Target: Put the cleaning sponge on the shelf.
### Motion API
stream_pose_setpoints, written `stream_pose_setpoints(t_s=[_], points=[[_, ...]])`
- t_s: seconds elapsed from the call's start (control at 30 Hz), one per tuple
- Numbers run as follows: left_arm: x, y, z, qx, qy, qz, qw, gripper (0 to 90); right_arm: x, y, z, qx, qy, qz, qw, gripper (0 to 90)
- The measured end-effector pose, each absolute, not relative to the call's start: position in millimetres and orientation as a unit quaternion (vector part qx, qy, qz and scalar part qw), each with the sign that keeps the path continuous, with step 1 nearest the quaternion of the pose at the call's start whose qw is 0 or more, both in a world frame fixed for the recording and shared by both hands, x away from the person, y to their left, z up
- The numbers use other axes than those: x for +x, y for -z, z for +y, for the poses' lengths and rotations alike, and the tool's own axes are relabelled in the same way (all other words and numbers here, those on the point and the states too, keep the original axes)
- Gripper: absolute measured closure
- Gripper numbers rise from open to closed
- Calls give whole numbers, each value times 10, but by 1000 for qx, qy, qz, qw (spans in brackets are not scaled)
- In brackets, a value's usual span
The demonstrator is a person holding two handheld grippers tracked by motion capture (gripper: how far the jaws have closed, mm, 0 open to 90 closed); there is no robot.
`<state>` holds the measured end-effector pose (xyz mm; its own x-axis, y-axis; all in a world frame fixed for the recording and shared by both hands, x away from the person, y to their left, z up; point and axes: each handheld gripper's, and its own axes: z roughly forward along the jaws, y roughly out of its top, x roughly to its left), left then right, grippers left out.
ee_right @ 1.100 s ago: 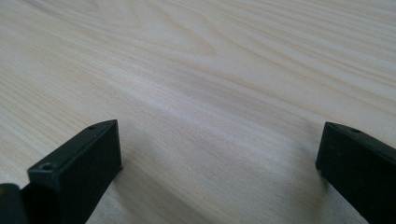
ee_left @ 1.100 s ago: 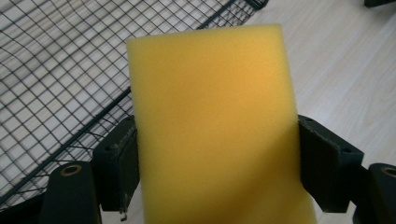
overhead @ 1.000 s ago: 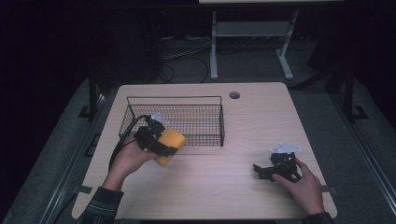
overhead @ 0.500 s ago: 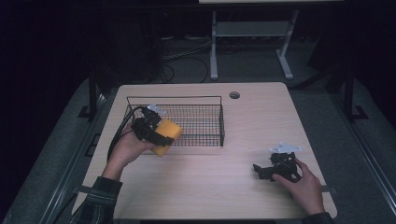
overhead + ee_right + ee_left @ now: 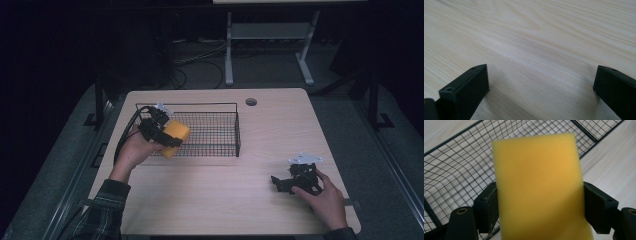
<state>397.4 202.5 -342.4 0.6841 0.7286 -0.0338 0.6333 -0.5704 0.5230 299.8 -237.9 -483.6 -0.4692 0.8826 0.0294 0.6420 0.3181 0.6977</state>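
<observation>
Sponge, yellow rect. foam, clamped in left gripper jaws; right gripper jaws wide.

Dark room, grey floor, white stand

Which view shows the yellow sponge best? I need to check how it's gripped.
The left gripper view: the yellow sponge looms close, pinched between both black jaws over the wire basket. The high view shows it small in the left gripper. The right gripper view shows bare table.
</observation>
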Motion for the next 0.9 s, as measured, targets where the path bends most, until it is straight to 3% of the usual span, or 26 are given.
stream_pose_setpoints(t_s=[0.9], points=[[4461,3442,2457,849,-120,453,244,235,2999,4837,-2380,481,-330,791,182,0]])
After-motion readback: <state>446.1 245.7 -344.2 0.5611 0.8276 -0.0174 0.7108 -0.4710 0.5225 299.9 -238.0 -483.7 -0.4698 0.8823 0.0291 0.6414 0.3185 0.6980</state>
